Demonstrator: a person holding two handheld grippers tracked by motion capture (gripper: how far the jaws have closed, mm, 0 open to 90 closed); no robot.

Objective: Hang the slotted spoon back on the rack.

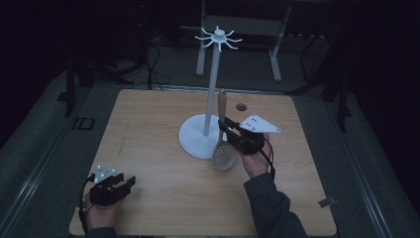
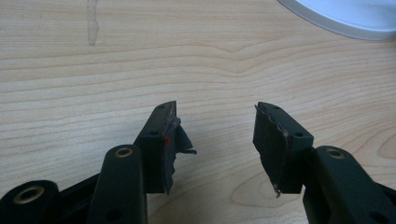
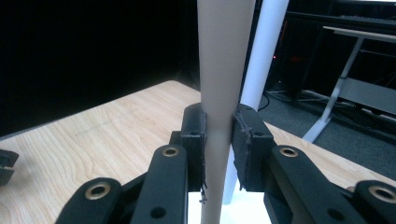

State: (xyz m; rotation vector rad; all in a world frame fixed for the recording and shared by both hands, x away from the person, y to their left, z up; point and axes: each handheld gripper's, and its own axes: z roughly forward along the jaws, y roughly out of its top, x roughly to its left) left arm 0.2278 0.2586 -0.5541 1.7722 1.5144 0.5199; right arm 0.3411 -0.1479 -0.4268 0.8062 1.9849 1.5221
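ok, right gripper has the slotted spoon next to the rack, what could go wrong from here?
1. The right gripper clamps the beige wooden slotted spoon on its tapered handle; it could slip or swivel.
2. The spoon stands close to the white hook stand; a swing might knock the pole.

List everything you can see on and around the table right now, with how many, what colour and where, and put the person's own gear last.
Wooden table: one, light wood, centre.
Hook stand: one, white, round base on the table's far middle, ring of hooks on top.
Slotted spoon: one, pale wood, upright beside the stand's pole, bowl down, handle clamped in the right gripper.
Round hole or plug: one, dark, far right of the tabletop.
Desk frame: one, grey, behind the table.
Left gripper: one, black, near left corner, jaws apart, nothing between them.
Right gripper: one, black, right of the stand.
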